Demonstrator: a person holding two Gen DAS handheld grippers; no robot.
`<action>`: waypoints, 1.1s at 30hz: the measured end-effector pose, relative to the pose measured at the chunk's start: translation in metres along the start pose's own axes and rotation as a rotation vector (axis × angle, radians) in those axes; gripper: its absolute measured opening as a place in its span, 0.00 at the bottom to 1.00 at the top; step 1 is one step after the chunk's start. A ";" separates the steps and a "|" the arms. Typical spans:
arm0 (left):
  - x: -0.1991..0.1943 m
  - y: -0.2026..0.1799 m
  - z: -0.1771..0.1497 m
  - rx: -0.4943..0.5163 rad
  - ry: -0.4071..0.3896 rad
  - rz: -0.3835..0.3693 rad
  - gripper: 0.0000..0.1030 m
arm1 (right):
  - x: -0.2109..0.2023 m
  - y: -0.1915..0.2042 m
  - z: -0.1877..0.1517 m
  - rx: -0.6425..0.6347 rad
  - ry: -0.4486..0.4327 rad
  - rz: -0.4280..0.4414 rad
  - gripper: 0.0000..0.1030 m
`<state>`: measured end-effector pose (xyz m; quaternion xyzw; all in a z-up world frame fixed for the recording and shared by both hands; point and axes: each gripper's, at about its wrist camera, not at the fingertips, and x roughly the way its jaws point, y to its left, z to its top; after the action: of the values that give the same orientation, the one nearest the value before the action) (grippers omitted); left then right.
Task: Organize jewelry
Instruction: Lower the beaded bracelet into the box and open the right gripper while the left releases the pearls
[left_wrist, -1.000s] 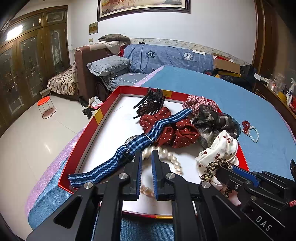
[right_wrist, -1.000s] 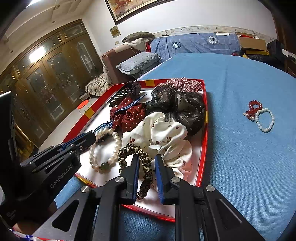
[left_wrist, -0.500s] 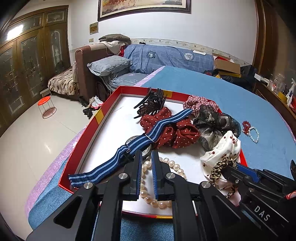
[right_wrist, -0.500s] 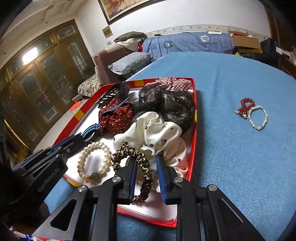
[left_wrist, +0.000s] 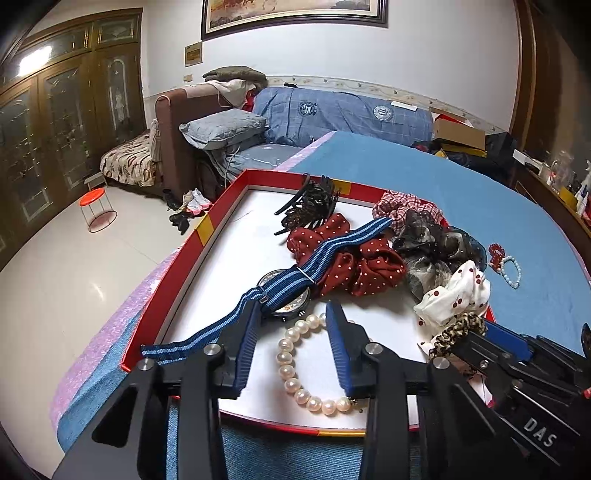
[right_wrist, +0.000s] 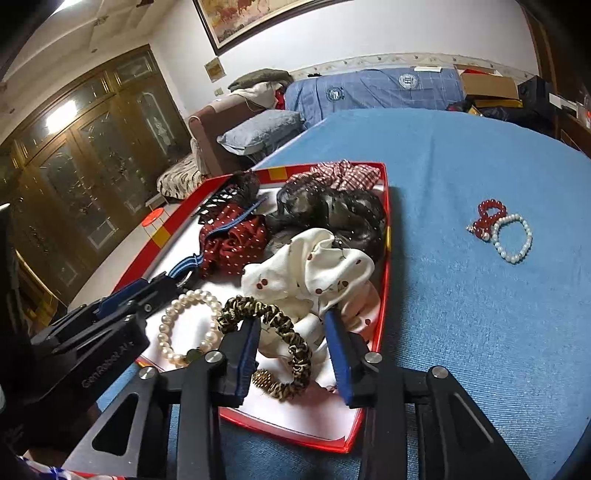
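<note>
Both hand-held grippers just opened: left (left_wrist: 291, 314) straddles pearl bracelet (left_wrist: 299, 369), right (right_wrist: 291, 321) leopard scrunchie (right_wrist: 288, 343).

Blue-covered table (right_wrist: 461, 314) bears red tray (right_wrist: 386, 236), red bracelet (right_wrist: 489, 218) and pearl bracelet (right_wrist: 513, 238)

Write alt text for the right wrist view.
The right tool hangs open over a red-rimmed tray, its jaws having just opened, astride a leopard-print scrunchie lying beside a pearl bracelet. More scrunchies fill the tray; a red bracelet and a white bracelet lie outside on the blue cloth.
</note>
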<state>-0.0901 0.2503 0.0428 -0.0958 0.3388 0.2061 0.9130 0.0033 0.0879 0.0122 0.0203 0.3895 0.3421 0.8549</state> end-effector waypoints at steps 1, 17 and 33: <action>0.000 0.000 -0.001 -0.001 -0.002 0.002 0.41 | -0.002 0.001 0.000 -0.001 -0.006 0.005 0.43; -0.002 0.004 -0.004 -0.012 -0.004 0.008 0.45 | -0.025 0.009 0.002 -0.027 -0.111 0.013 0.72; -0.009 0.005 -0.008 -0.016 -0.017 0.013 0.53 | -0.039 0.008 -0.015 -0.061 -0.111 -0.056 0.74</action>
<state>-0.1032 0.2499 0.0427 -0.0991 0.3302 0.2153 0.9137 -0.0294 0.0673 0.0294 0.0022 0.3315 0.3280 0.8846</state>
